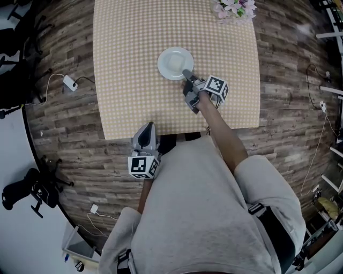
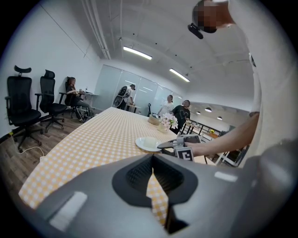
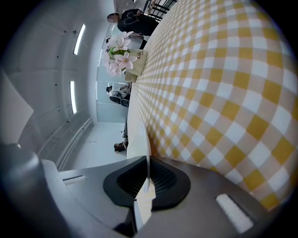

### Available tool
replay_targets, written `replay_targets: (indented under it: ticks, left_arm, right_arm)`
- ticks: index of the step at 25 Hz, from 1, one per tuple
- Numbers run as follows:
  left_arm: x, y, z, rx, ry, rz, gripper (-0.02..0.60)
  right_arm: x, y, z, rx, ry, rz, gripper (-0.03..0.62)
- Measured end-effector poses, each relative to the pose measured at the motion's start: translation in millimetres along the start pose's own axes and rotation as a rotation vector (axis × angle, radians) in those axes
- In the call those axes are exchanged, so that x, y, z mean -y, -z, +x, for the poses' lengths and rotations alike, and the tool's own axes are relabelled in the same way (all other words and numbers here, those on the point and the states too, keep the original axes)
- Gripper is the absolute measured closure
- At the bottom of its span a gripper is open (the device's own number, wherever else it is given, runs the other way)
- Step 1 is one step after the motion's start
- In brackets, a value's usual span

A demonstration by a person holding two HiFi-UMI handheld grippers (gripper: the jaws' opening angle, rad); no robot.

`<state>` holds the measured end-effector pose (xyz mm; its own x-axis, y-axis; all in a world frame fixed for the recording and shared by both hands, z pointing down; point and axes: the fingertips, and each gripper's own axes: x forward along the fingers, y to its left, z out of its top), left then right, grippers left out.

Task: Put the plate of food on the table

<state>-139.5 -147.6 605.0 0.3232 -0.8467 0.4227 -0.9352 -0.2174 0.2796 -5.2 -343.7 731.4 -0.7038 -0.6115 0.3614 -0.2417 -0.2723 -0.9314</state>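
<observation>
A white plate lies flat on the table's yellow checked cloth, right of the middle. My right gripper reaches in from the near right and is shut on the plate's near rim. In the right gripper view that rim runs edge-on between the closed jaws of the right gripper. My left gripper hangs at the table's front edge, shut, with nothing in it. From the left gripper view the left gripper points across the cloth toward the plate.
A pot of pink flowers stands at the far right of the table. Office chairs line the left wall and several people stand at the far end. A power strip and cables lie on the wooden floor at the left.
</observation>
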Motion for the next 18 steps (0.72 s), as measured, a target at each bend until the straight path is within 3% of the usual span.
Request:
replay_targets:
  ticks: [7,8,18]
  left_arm:
    - [-1,-5,0,0.018,-0.003,-0.003,0.572]
    - [-1,-5,0,0.022,-0.003,-0.004,0.572]
    - [-1,-6,-4,0.040,0.004,-0.029,0.572]
  right_arm:
    - [4,1,2,-0.029,0.095,-0.015,0.579]
    - [4,0,1,-0.026,0.093,-0.010,0.545]
    - [-19,-4,0,-0.023,-0.084,0.041,0.344]
